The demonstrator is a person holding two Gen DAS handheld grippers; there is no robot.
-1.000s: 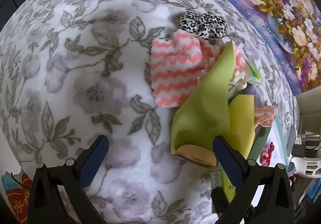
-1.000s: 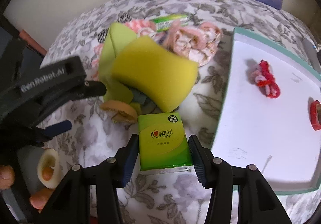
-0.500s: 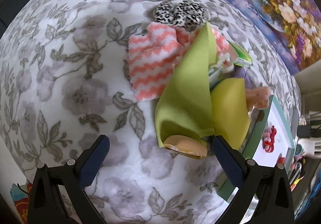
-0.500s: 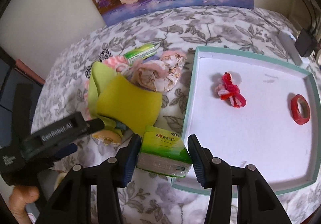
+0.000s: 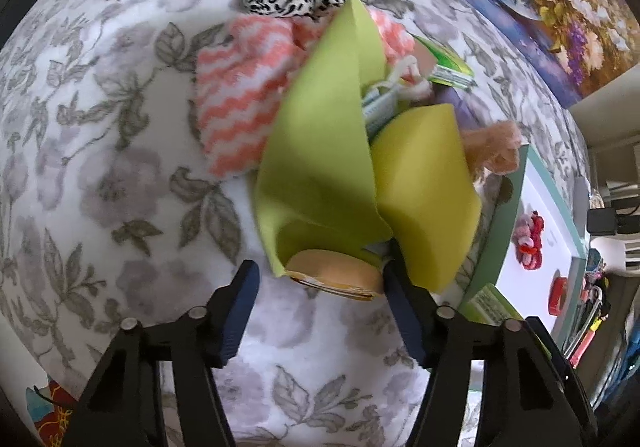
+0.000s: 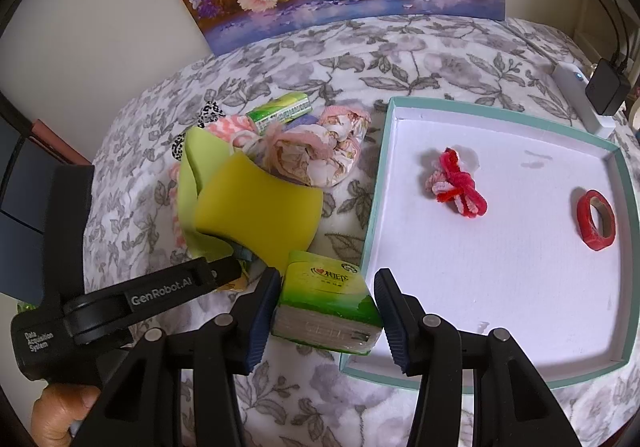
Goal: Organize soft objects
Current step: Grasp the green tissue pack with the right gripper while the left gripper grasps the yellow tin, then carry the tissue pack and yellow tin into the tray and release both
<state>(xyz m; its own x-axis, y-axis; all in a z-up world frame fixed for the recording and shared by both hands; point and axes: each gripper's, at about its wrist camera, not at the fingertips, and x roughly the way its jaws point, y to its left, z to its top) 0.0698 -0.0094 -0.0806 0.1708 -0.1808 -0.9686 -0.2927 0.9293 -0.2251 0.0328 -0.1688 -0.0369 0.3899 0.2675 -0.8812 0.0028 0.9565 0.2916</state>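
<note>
The left tool (image 5: 320, 287) is pointing steeply down at the near edge of the pile on the flower-patterned desk (image 5: 100, 175), and its jaws have just been closing around the tan round pad (image 5: 334, 274) that is peeking out from under the lime-green cloth (image 5: 320, 151). The pad is lying right between the two blue pads with its long side running across from one jaw to the other; the right-hand pad looks to be touching its end while the left-hand one is standing a little clear, so the tool is not yet clamped on it. The yellow sponge (image 5: 424, 191) is leaning just beside that right-hand jaw, which I judge could get pinched along with the pad. The right tool (image 6: 326, 307) is clamped on the green tissue pack (image 6: 326, 299), holding it at the near-left corner of the teal-rimmed tray (image 6: 624, 207), partly over the rim. The tray lies to the right of the pack, already holding a red and pink fuzzy knot (image 6: 456, 187) and a red tape roll (image 6: 596, 219), so the right hand is the nearer one for the coming drop.
</note>
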